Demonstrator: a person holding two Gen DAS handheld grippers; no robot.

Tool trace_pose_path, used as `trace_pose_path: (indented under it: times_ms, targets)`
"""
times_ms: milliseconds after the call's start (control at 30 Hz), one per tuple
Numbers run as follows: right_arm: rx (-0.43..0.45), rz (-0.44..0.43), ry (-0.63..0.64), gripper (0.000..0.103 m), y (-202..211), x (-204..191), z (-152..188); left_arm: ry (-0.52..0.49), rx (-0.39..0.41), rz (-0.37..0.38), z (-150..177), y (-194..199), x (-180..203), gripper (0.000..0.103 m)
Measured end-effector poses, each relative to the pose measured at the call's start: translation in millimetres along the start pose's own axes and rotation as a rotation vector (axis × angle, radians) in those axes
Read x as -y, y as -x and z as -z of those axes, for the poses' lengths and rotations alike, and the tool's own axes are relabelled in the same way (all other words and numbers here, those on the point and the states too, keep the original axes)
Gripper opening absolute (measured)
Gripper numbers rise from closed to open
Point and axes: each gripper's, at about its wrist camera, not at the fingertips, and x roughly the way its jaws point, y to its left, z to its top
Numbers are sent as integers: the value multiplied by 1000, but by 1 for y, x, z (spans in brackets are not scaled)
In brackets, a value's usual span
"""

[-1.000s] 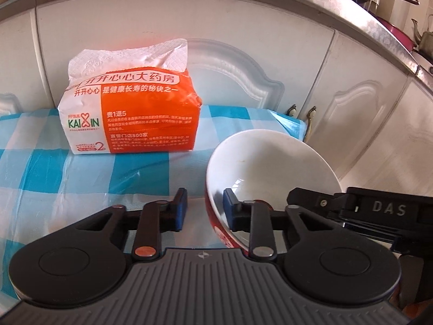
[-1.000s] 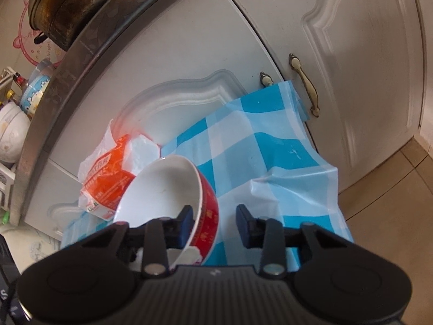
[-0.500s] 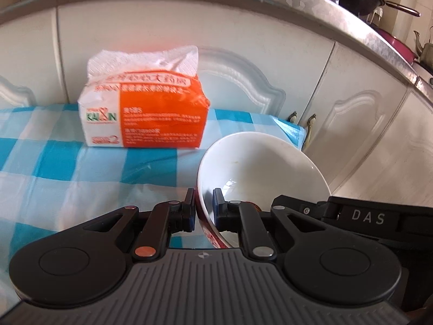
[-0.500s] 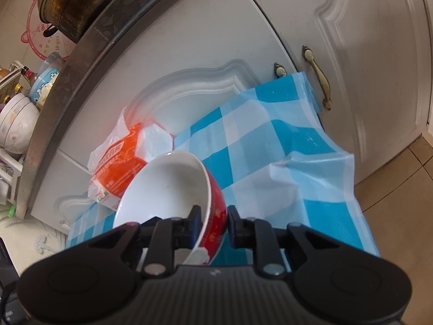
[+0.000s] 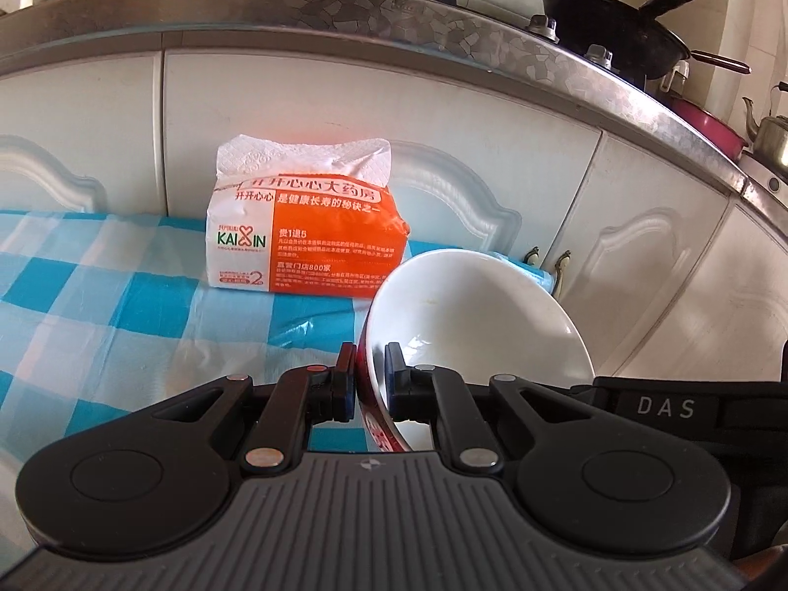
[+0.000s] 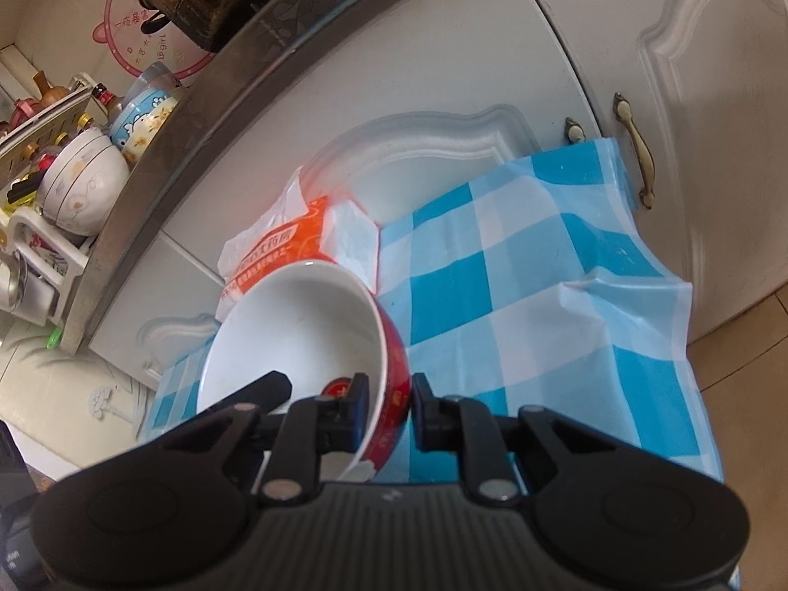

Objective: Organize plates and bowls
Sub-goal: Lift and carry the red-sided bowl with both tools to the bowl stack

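Both grippers hold the same bowl (image 5: 473,315), white inside and red outside, one on each side of its rim. The left gripper (image 5: 367,377) has one pad on the red outer wall and the other pad on the white inner wall; it is clamped on the rim. The right gripper (image 6: 389,406) takes the opposite side of the rim in the same way, and its jaws are also pressed on the bowl (image 6: 300,325). Both pairs of jaws have just closed onto the rim.

The bowl is tilted, with its opening turned a little toward the cabinets. Whether its base touches the blue and white checked cloth (image 5: 98,305) I cannot tell.

Ahead of the left gripper, beyond the bowl and a little to the left, an orange and white tissue pack (image 5: 310,241) stands on the cloth against a white cabinet door (image 5: 344,113). From the right gripper, this pack (image 6: 285,246) is just behind the bowl. To the right of that gripper the cloth (image 6: 541,271) hangs down over the table edge.
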Motion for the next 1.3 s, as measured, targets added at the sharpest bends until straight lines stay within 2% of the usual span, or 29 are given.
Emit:
trace_pose_path:
  times_ms: [300,467,667,900,1100,1300]
  targets:
    - [1,-6,-13,16,11,14,15,-32,-1,3,21,2,8,8]
    - [9,-25,9,16,29,6,16,-41,46,14,16,25,13,8]
    - [46,-40,31,16,66,-20,22,-39,96,41,8,71,16,7]
    - [109,-54,38,17,126,-56,41,-56,138,80,11,145,20,7]
    - [138,-50,68,17,177,-85,73,-41,150,126,21,208,16,7]
    - [154,-35,81,17,218,-104,114,-46,147,157,43,251,14,8]
